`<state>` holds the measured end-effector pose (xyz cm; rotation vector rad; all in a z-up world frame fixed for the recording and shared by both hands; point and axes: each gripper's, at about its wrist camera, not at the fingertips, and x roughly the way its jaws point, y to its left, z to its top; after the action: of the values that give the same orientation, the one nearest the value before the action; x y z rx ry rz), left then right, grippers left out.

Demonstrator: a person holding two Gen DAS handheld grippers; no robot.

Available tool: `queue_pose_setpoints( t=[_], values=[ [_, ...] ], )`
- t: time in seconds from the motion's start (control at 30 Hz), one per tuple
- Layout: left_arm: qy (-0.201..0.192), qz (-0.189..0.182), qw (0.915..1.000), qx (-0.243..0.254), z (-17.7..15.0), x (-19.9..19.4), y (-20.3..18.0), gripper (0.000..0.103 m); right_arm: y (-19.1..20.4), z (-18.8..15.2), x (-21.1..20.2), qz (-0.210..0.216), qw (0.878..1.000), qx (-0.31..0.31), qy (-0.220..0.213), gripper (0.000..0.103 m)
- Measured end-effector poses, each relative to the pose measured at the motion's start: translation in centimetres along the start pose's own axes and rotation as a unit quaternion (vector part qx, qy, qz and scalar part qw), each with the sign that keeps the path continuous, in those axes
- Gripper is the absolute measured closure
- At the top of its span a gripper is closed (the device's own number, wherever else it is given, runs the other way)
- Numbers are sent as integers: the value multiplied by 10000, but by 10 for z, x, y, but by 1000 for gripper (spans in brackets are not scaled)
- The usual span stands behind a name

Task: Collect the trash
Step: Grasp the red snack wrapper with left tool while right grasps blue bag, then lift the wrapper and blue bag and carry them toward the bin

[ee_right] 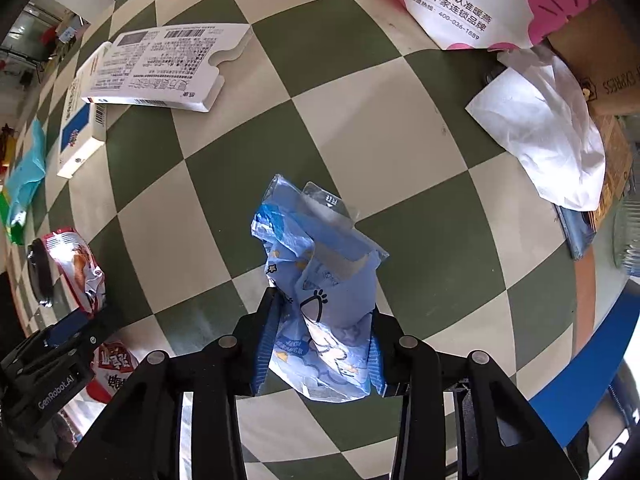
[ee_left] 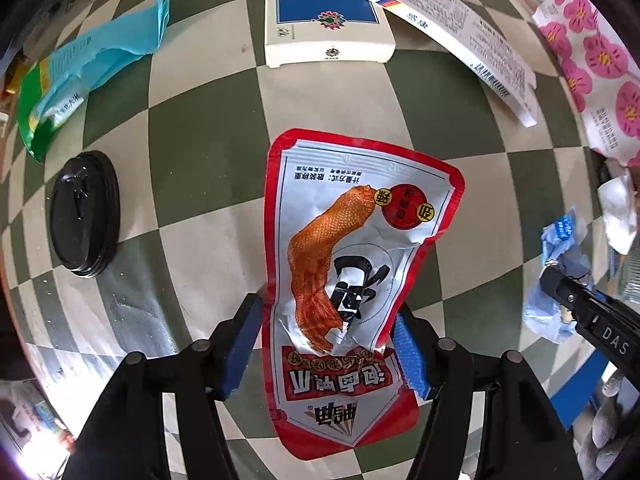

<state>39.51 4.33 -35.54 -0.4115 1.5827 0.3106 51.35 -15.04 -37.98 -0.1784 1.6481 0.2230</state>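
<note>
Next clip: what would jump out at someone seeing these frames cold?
Each hand-held gripper already grips trash: the left hand-held gripper pinches a red-bordered snack wrapper, the right hand-held gripper a crumpled blue wrapper. Beneath lies a green-and-cream checkered tablecloth, strewn with more litter.

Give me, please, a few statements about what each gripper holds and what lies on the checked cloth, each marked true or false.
1. The left gripper holds a red snack wrapper. True.
2. The right gripper is empty. False: its fingers are shut on a blue wrapper.
3. A black lid lies on the cloth left of the red wrapper. True.
4. The white tissue is held between the fingers of the left gripper. False: it lies on the cloth, apart from both grippers.
5. The box with the blue panel stands upright. False: it lies flat.
</note>
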Motion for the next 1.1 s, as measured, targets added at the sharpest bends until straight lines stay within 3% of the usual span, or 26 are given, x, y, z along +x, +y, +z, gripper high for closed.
queue_pose_setpoints(
  t=[0.17,0.3,0.43,0.5,0.53,0.7,0.73,0.77,0.8,1.1],
  values=[
    [-52,201,9998,-40,1,3,-25,42,16,-4,5,-146,9999,-61,-27,57],
    [-128,193,9997,-27,-10,0,-14,44,24,-10,4,-235,9996,-123,-116,56],
    [-282,298,9991,86,-23,-8,-17,54,27,-16,7,-254,9993,-158,-209,58],
    [-362,289,9988,124,-25,-14,-20,60,26,-19,7,-158,9994,-156,-252,66],
    [-383,266,9988,135,-25,-17,-20,71,25,-27,3,-85,9995,-160,-247,71],
    [-500,142,9986,133,-34,-27,-27,77,26,-41,-3,60,9994,-183,-299,75],
    [-519,112,9985,116,-36,-29,-27,88,28,-44,-4,108,9992,-190,-320,76],
    [-606,140,9980,126,-39,-34,-25,93,29,-47,-5,162,9991,-196,-353,77],
    [-710,228,9971,176,-39,-40,-24,94,30,-50,-8,201,9988,-195,-392,78],
    [-798,-108,9961,-361,-48,-54,3,97,30,-73,-26,466,9970,-270,-552,83]
  ],
)
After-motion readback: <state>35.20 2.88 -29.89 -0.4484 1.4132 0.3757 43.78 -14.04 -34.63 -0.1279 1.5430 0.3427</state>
